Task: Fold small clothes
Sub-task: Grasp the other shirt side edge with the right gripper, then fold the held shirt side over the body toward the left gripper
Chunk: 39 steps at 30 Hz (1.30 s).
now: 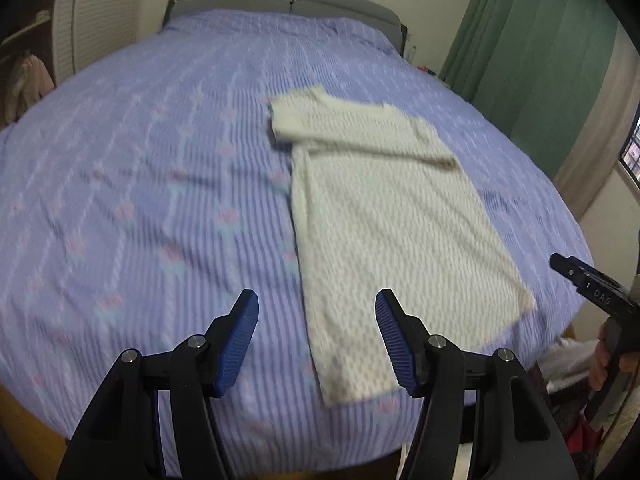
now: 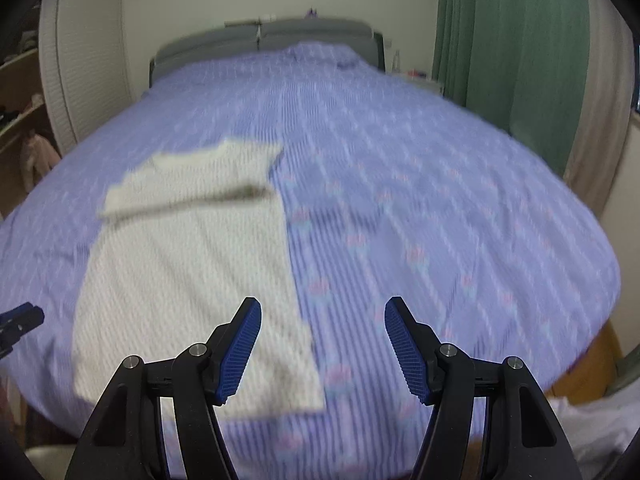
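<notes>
A white knitted garment (image 1: 384, 216) lies flat on the purple bed cover (image 1: 140, 184), folded lengthwise into a long strip with its sleeve laid across the top. My left gripper (image 1: 317, 304) hovers open over the strip's near left edge, nothing between its blue pads. In the right wrist view the same garment (image 2: 188, 276) lies left of centre, and my right gripper (image 2: 323, 312) stands open above its near right corner and the cover (image 2: 440, 220). The right gripper's tip (image 1: 576, 276) shows at the right edge of the left wrist view, held by a hand (image 1: 604, 364).
A grey headboard (image 1: 288, 0) closes the far end of the bed. Green curtains (image 2: 508, 48) hang on the right, with a window (image 1: 632, 152) beside them. Shelves with clothes (image 2: 24, 120) stand at the left. White cloth (image 2: 592, 428) lies off the bed's near right corner.
</notes>
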### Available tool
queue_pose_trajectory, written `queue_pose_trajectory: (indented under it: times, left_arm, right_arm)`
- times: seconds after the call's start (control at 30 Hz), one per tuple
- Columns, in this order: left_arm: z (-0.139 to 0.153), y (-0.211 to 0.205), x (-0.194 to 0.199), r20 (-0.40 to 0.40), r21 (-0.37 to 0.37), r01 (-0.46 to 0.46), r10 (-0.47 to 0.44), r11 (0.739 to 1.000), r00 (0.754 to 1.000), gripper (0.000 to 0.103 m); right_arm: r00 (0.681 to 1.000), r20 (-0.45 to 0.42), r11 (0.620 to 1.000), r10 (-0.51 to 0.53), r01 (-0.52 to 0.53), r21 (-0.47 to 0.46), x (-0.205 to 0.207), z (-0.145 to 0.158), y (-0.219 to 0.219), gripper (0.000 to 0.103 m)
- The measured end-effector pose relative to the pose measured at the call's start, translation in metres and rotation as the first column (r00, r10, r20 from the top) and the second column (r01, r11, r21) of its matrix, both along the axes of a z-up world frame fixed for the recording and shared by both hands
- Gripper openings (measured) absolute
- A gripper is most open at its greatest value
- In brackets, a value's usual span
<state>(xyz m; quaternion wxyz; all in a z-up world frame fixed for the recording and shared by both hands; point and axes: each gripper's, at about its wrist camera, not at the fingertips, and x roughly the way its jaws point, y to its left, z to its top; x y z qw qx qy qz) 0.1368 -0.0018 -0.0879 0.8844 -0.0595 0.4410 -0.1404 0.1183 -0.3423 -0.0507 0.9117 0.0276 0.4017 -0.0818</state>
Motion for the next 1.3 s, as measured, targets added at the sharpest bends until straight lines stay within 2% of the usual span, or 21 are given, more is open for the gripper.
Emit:
queue_pose_trajectory:
  times: [0.17,0.3,0.37,0.47,0.53,0.6,0.67,0.73,0.77,0.87,0.9,0.93,1.03,1.1,1.2,1.3]
  left_arm:
    - [-0.028,-0.003,-0.008,-0.078,-0.025,0.011,-0.013,1.0,0.997,0.056]
    - [-0.045,-0.002,-0.013,-0.149,-0.103,0.001,-0.017,0.995,0.989,0.053]
    - [-0.051,-0.006,-0.013,-0.171,-0.122,0.002,-0.023,0.993,0.985,0.047]
    - [-0.064,-0.01,-0.011,-0.214,-0.121,-0.011,-0.015,0.993,0.977,0.039]
    - [-0.067,-0.008,-0.011,-0.22,-0.138,-0.031,-0.001,0.99,0.975,0.037]
    - [-0.069,-0.005,-0.009,-0.23,-0.156,-0.044,0.007,0.987,0.973,0.036]
    - [-0.071,-0.003,-0.008,-0.238,-0.167,-0.058,0.017,0.984,0.971,0.023]
    - [-0.072,0.0,-0.006,-0.252,-0.209,-0.057,0.002,0.976,0.968,0.015]
    - [-0.072,0.001,-0.006,-0.259,-0.225,-0.055,-0.005,0.973,0.966,0.013]
    - [-0.065,0.005,-0.008,-0.255,-0.24,-0.053,-0.01,0.969,0.967,0.011]
    - [-0.059,0.009,-0.01,-0.251,-0.264,-0.061,-0.008,0.963,0.968,0.011]
    - [-0.05,0.014,-0.014,-0.239,-0.281,-0.071,0.002,0.957,0.971,0.011]
    - [-0.022,0.025,-0.026,-0.167,-0.258,-0.069,0.025,0.964,0.986,0.011]
    - [-0.01,0.03,-0.03,-0.144,-0.249,-0.072,0.037,0.966,0.989,0.01]
    - [-0.006,0.036,-0.031,-0.155,-0.262,-0.09,0.05,0.961,0.987,0.01]
    - [-0.018,0.033,-0.031,-0.204,-0.251,-0.108,0.056,0.962,0.977,0.01]
  right_arm:
    - [0.999,-0.054,0.998,-0.01,0.013,0.061,-0.02,-0.03,-0.003,0.065]
    - [0.997,-0.076,0.99,-0.022,0.033,0.134,-0.022,-0.047,-0.008,0.063]
    - [0.996,-0.081,0.983,-0.036,0.05,0.179,-0.019,-0.053,-0.012,0.062]
    - [0.993,-0.106,0.973,-0.055,0.077,0.217,-0.015,-0.063,-0.014,0.057]
    - [0.99,-0.13,0.966,-0.057,0.088,0.242,-0.012,-0.071,-0.014,0.051]
    - [0.986,-0.155,0.958,-0.062,0.103,0.269,-0.01,-0.08,-0.014,0.05]
    - [0.981,-0.181,0.951,-0.064,0.115,0.287,-0.008,-0.089,-0.013,0.048]
    - [0.98,-0.186,0.948,-0.064,0.118,0.295,-0.006,-0.093,-0.011,0.046]
    - [0.98,-0.187,0.949,-0.062,0.116,0.292,-0.005,-0.093,-0.009,0.045]
    - [0.982,-0.185,0.945,-0.049,0.106,0.309,-0.004,-0.093,-0.007,0.032]
    - [0.982,-0.185,0.944,-0.048,0.105,0.313,-0.004,-0.092,-0.007,0.019]
    - [0.981,-0.187,0.941,-0.049,0.108,0.319,-0.005,-0.088,-0.007,0.011]
    - [0.987,-0.146,0.931,-0.067,0.115,0.348,-0.015,-0.068,-0.007,0.008]
    - [0.992,-0.112,0.938,-0.06,0.094,0.333,-0.02,-0.052,-0.001,0.007]
    - [0.996,-0.07,0.945,-0.048,0.068,0.319,-0.028,-0.034,0.006,0.007]
    - [0.996,-0.065,0.943,-0.06,0.078,0.325,-0.032,-0.031,0.004,0.006]
